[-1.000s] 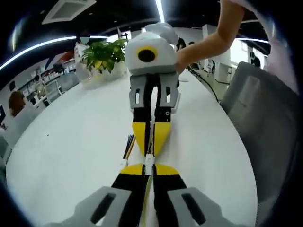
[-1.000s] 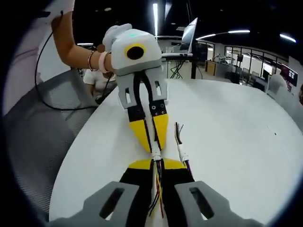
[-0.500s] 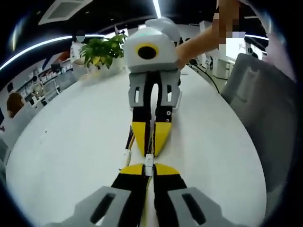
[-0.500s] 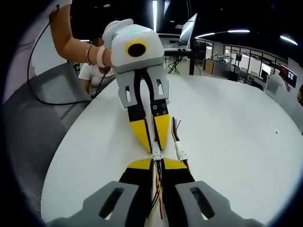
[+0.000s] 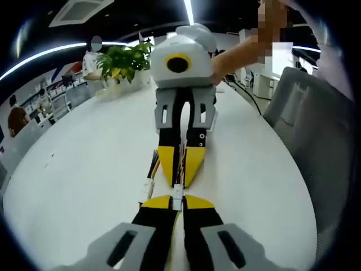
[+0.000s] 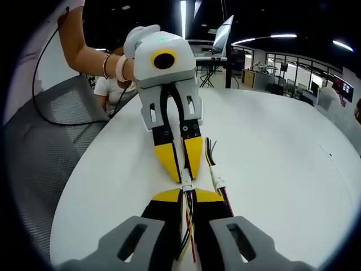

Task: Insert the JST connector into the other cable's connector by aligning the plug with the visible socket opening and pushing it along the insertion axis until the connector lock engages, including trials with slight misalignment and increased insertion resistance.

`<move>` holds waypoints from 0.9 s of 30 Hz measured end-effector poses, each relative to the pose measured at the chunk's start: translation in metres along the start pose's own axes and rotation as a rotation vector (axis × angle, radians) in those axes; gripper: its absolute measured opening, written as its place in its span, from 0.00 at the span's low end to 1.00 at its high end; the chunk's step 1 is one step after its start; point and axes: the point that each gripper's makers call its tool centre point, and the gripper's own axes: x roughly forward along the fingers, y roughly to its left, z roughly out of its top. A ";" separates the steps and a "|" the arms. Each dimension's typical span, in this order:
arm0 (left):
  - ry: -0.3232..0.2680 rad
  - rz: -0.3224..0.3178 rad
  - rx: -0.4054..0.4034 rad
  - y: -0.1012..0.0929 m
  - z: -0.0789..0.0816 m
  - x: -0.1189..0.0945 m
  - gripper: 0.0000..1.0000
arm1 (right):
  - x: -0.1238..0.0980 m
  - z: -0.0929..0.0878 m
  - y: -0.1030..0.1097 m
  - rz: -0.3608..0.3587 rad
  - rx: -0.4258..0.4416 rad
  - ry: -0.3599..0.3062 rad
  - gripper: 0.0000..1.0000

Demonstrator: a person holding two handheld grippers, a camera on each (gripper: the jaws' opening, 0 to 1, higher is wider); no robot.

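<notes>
Green plant [image 5: 125, 61] behind right gripper [image 5: 181, 179].

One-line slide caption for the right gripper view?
Two tools meet tip to tip over a white table, each shut on a cable, mating white connectors; a spare cable lies beside.

This is an open-plan office: a large white desk [image 5: 84, 169], grey mesh office chairs [image 6: 39, 164], a potted green plant [image 5: 125, 62], long ceiling light strips [image 5: 51, 53], glass partitions [image 6: 282, 68] and rows of workstations [image 5: 42, 101] behind.
</notes>
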 end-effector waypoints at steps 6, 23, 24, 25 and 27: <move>-0.004 0.015 -0.045 0.002 -0.002 -0.003 0.12 | 0.001 -0.001 -0.001 -0.018 0.013 -0.005 0.04; -0.047 0.103 -0.203 -0.009 -0.005 -0.031 0.24 | -0.017 0.000 0.013 -0.086 0.075 -0.017 0.11; -0.047 0.106 -0.205 -0.010 -0.006 -0.032 0.25 | -0.019 0.002 0.015 -0.088 0.085 -0.025 0.11; -0.047 0.111 -0.217 -0.011 -0.006 -0.034 0.26 | -0.022 0.004 0.017 -0.095 0.095 -0.027 0.12; -0.053 0.115 -0.229 -0.013 -0.005 -0.037 0.29 | -0.027 0.006 0.021 -0.105 0.110 -0.028 0.12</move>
